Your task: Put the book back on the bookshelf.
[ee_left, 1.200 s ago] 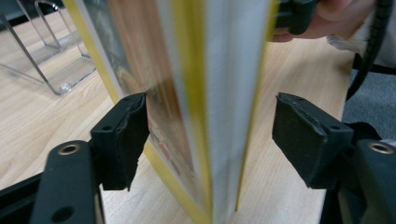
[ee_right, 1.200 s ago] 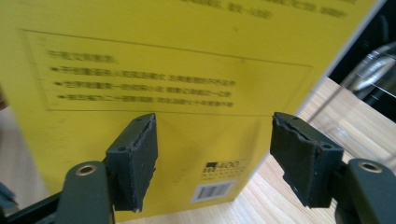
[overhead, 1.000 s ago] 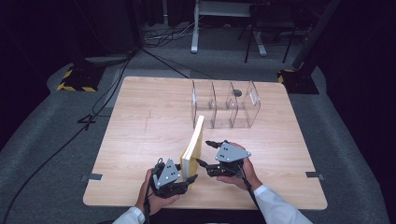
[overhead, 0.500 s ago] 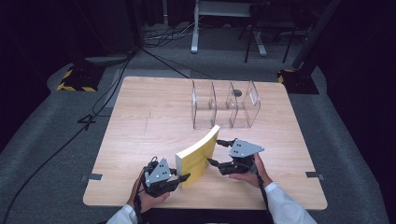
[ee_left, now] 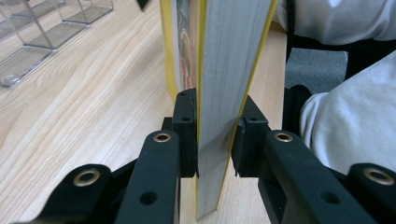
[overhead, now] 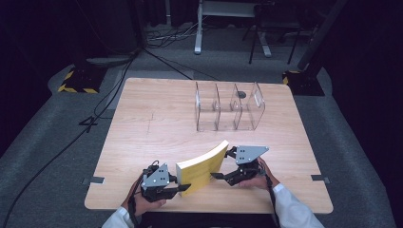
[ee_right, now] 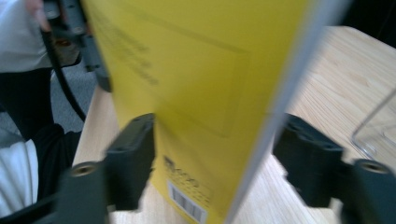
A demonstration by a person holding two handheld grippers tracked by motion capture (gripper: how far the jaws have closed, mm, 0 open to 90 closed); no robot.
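A yellow paperback book [overhead: 202, 166] stands on edge near the table's front edge, its far end rising toward the right. My left gripper [overhead: 183, 188] is shut on its near lower corner. In the left gripper view both pads [ee_left: 187, 130] press the book [ee_left: 229, 70] across covers and page block; these jaws have just closed onto it. My right gripper [overhead: 222, 164] reaches in from the right. In the blurred right gripper view its jaws [ee_right: 219, 156] straddle the book [ee_right: 187, 93]. They have just been closing, and a gap still shows at the right pad [ee_right: 303, 158].
A clear acrylic organizer [overhead: 230, 107] with several upright compartments stands at the back middle of the wooden table [overhead: 142, 123]. It also appears in the left gripper view [ee_left: 37, 28]. Cables and stands lie on the dark floor beyond. White sleeves come in at the front edge.
The book has swung from standing tall and narrow to a lower slant rising to the right. My left gripper has shifted a little left and my right gripper a little right.
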